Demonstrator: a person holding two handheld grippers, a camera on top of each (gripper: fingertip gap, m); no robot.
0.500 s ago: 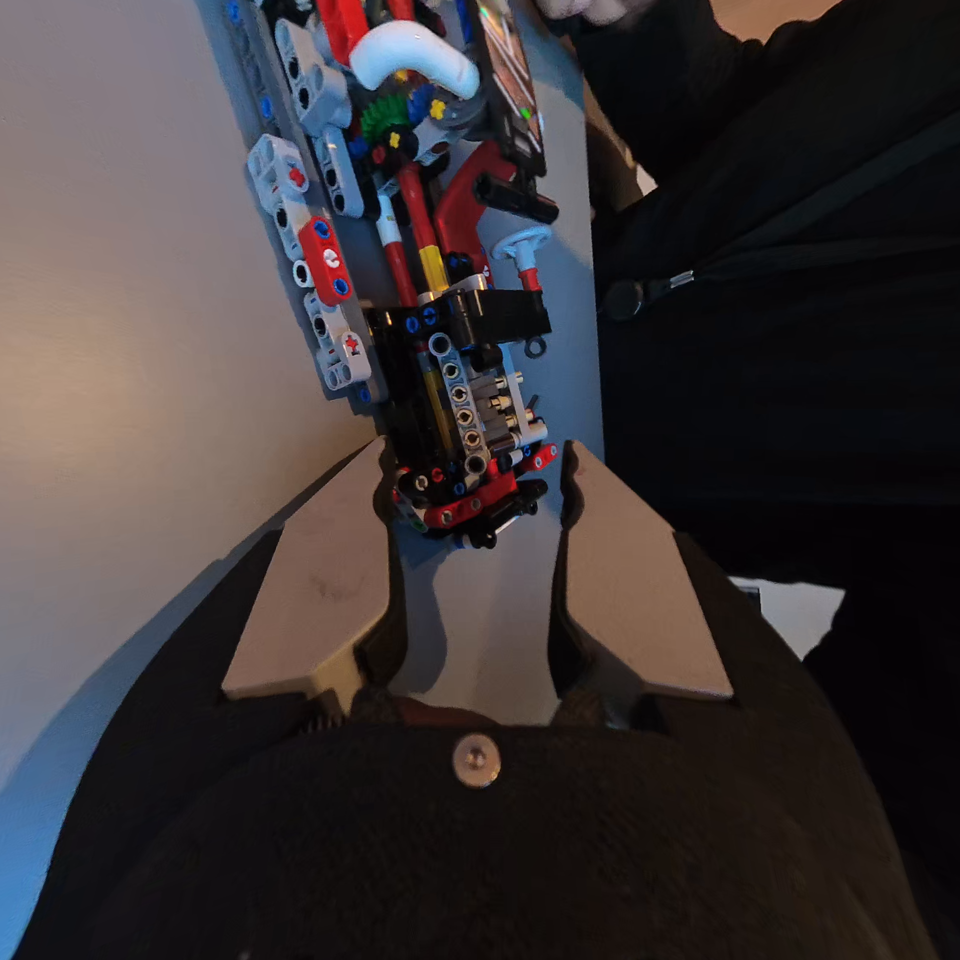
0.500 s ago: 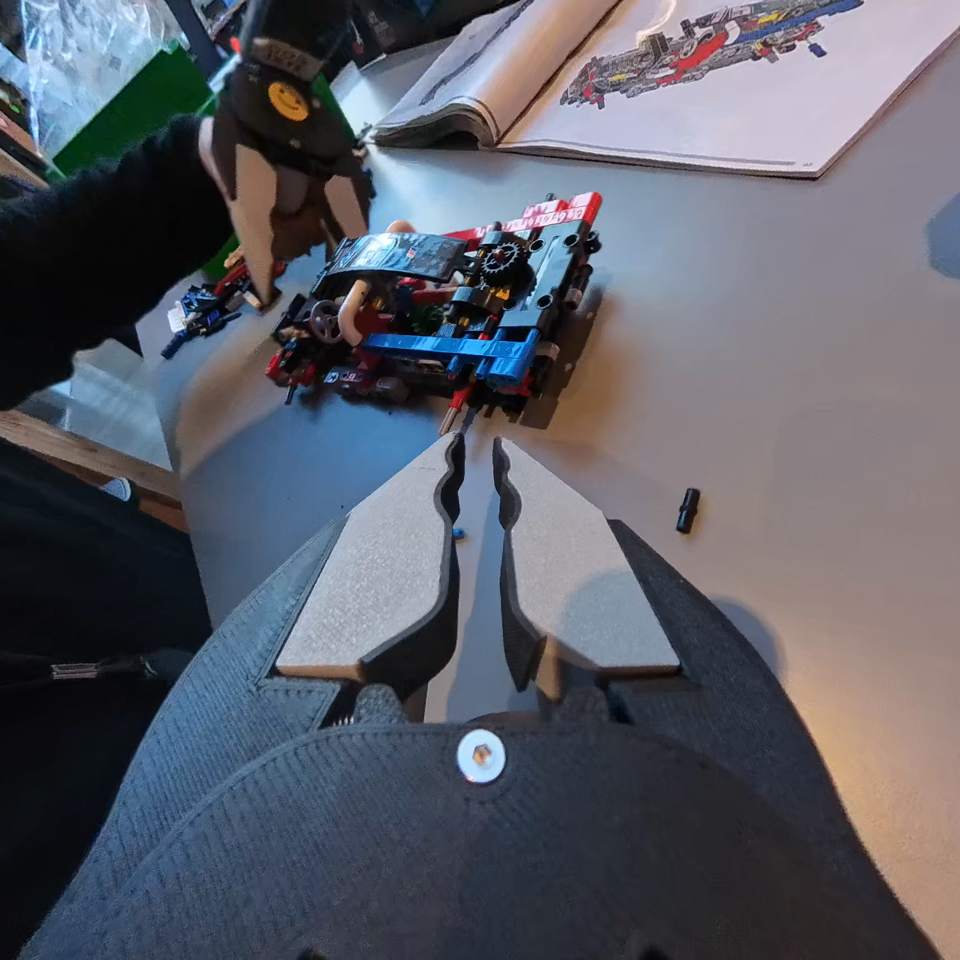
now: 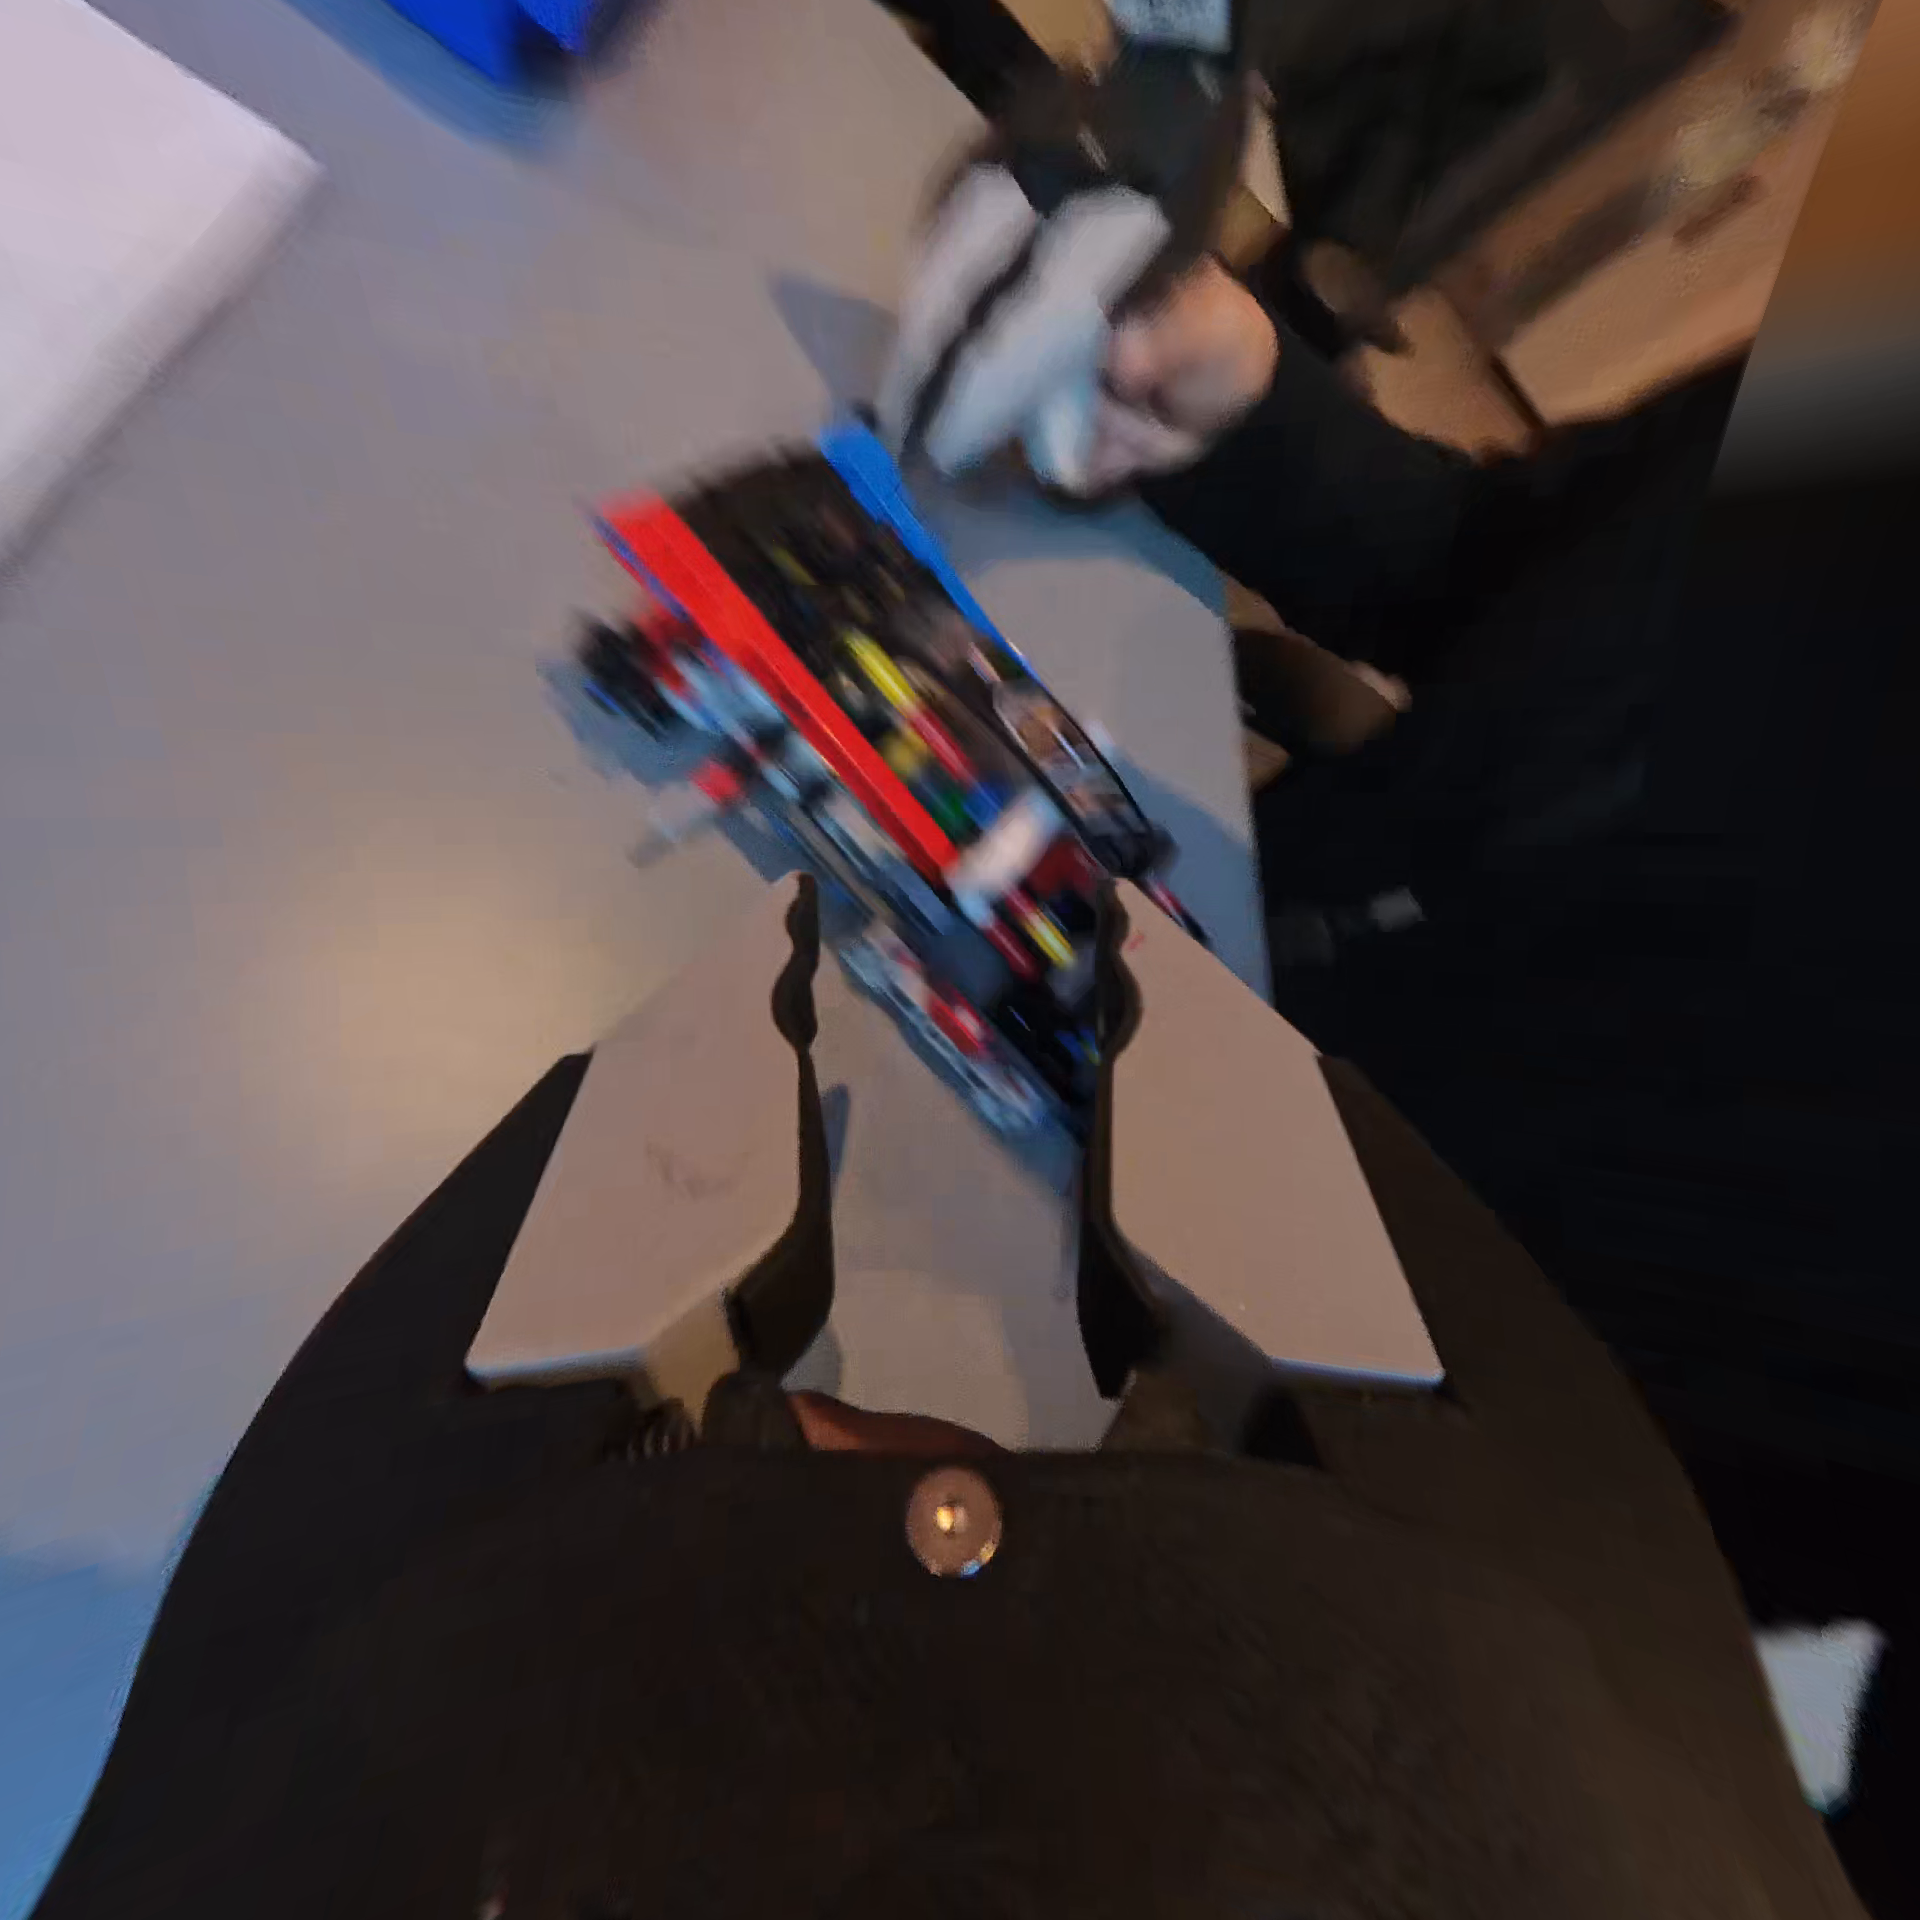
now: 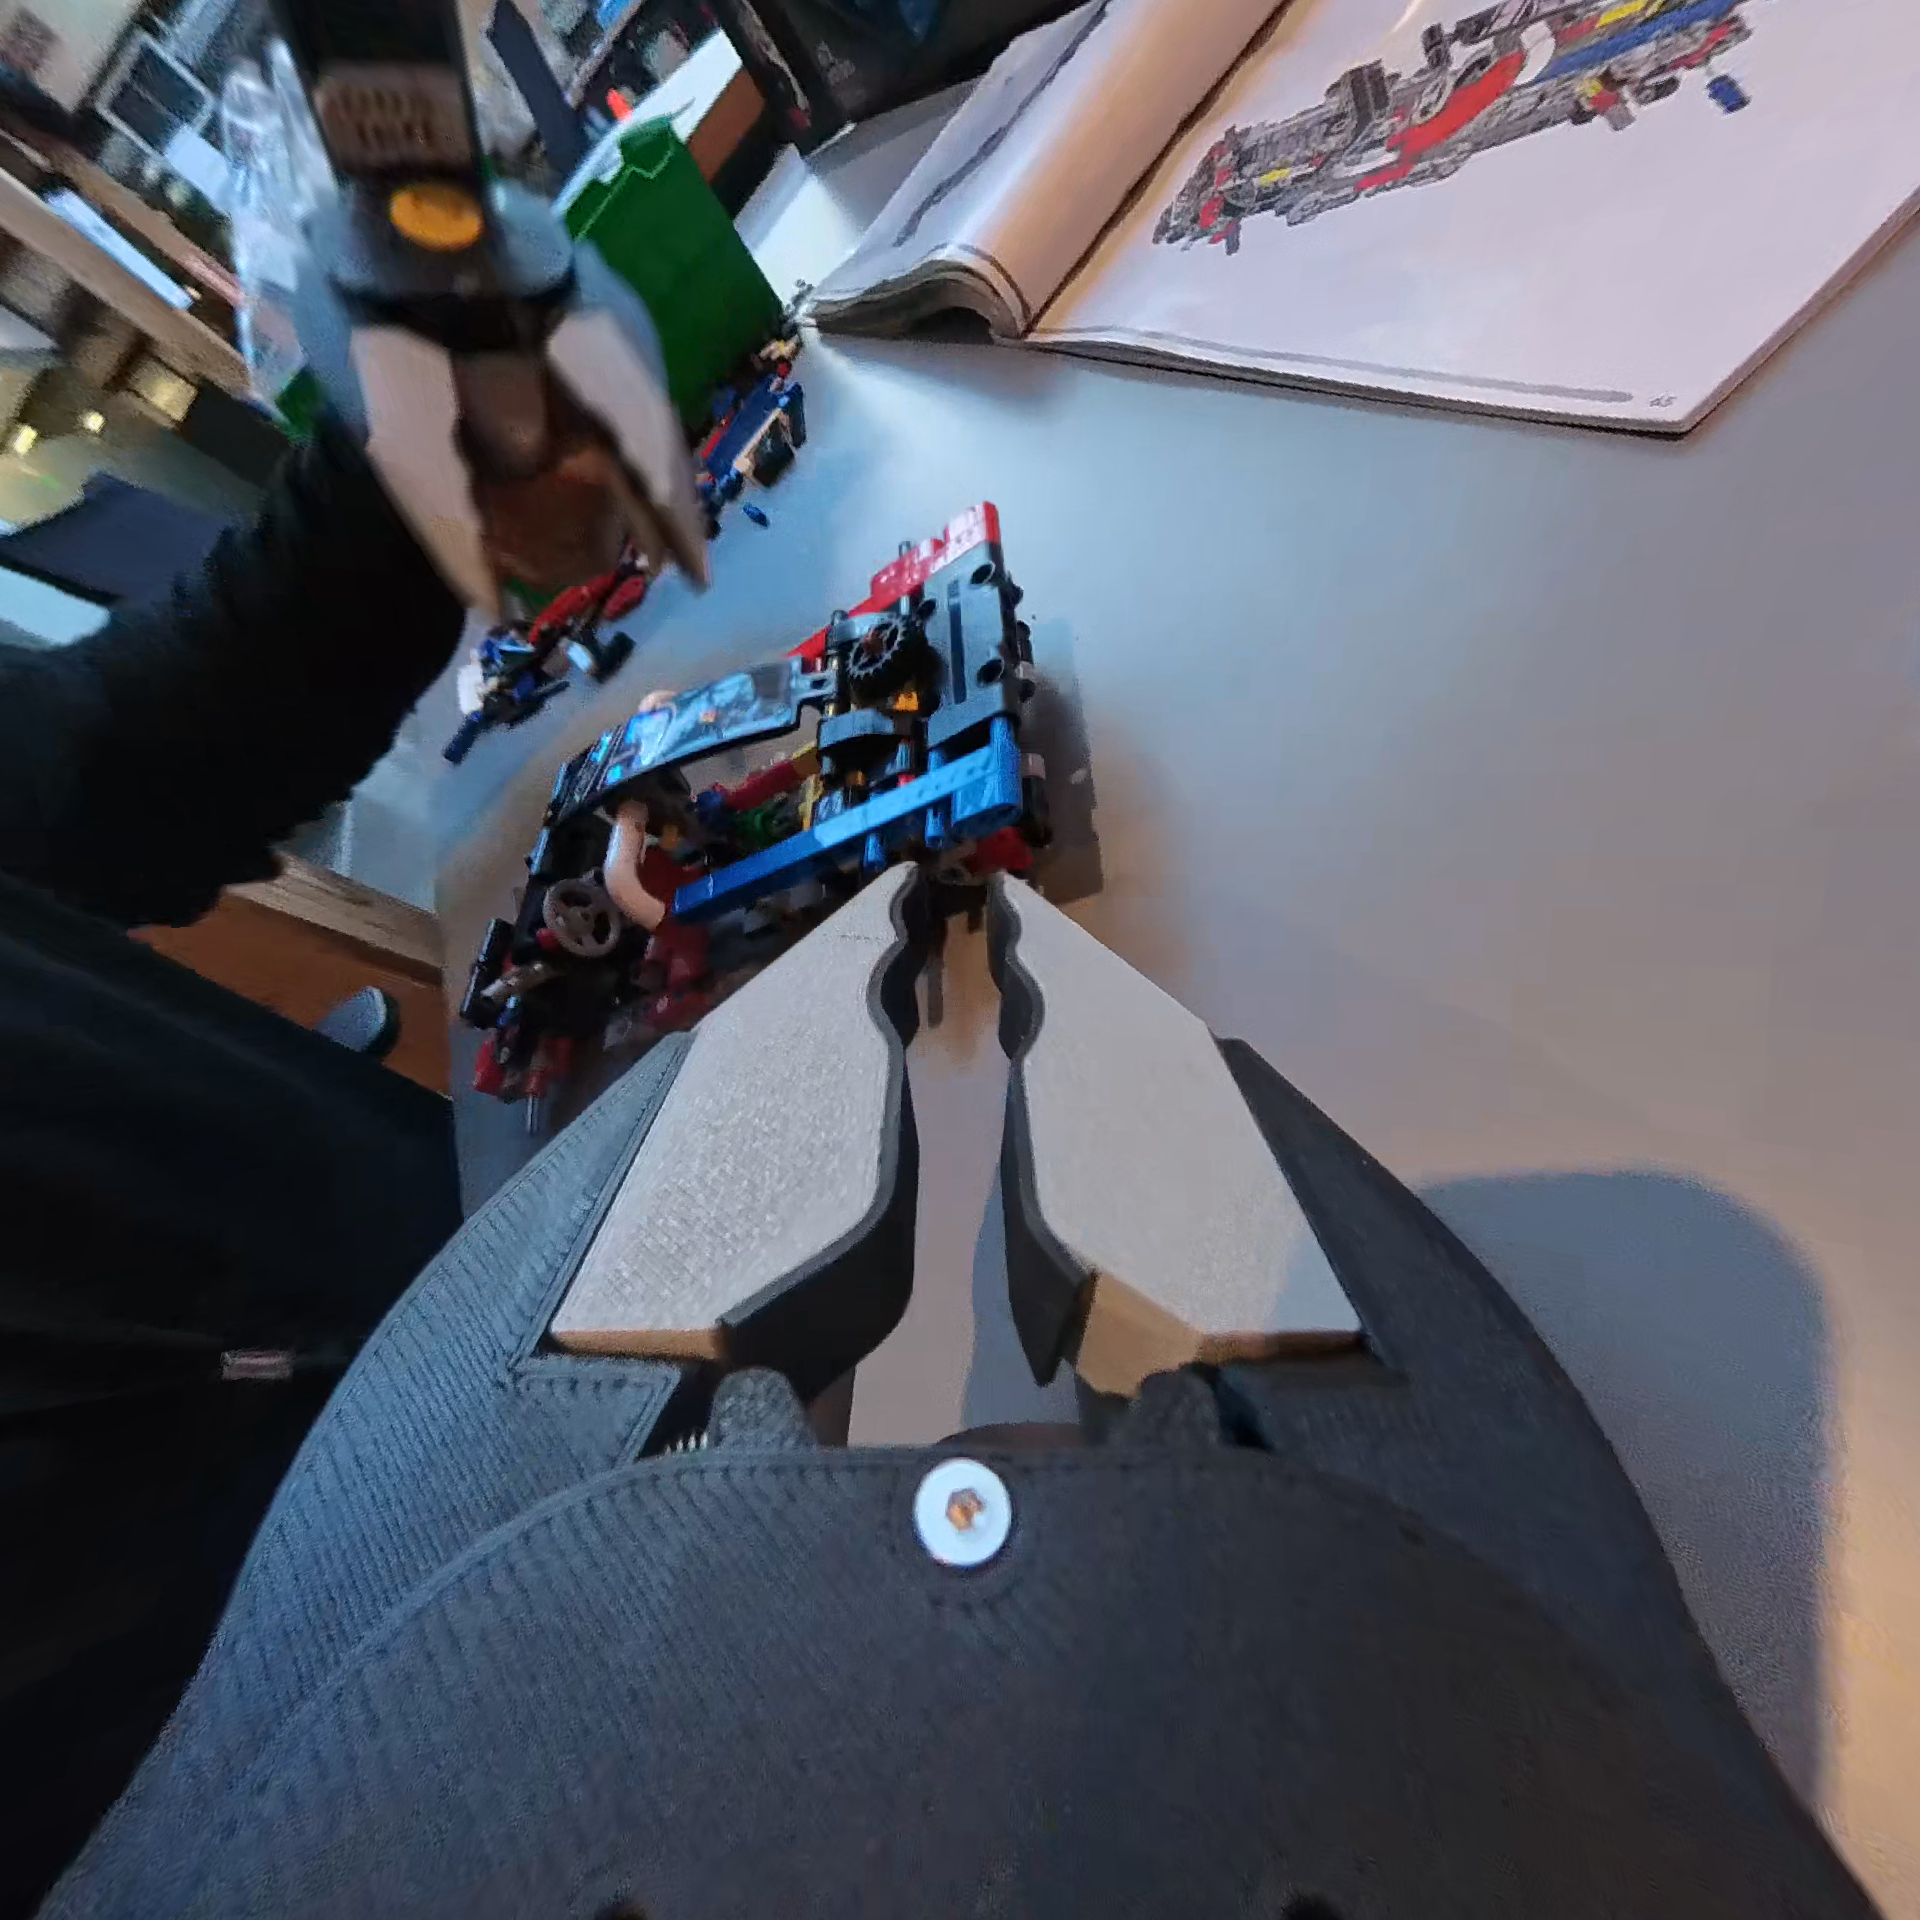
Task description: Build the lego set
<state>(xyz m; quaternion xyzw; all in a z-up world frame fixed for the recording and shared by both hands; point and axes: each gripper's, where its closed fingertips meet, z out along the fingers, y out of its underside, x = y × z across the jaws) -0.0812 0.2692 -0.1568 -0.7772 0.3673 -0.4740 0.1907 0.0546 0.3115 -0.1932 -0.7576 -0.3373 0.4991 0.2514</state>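
Observation:
The partly built lego vehicle (image 4: 831, 790), black with blue and red beams, lies on the grey table (image 4: 1455, 831). My right gripper (image 4: 953, 881) is at the model's near end, its jaws a narrow gap apart around a dark pin sticking out of the model. I cannot tell whether the fingers touch it. My left gripper (image 4: 592, 587) is open and empty, raised above the table beyond the model's left end. The left wrist view is blurred. It shows the model (image 3: 862, 748) below the open left gripper (image 3: 951, 894), and the right gripper (image 3: 987, 436) beyond it.
An open instruction book (image 4: 1455, 260) lies at the back right. A green box (image 4: 665, 229) and small loose sub-assemblies (image 4: 551, 655) sit at the back left. The table edge (image 4: 447, 935) runs close to the model's left. A black sleeve (image 4: 208, 675) reaches in from the left.
The left gripper has lifted and swung away from the model's end. The right gripper has moved forward to the model and its jaws have opened slightly.

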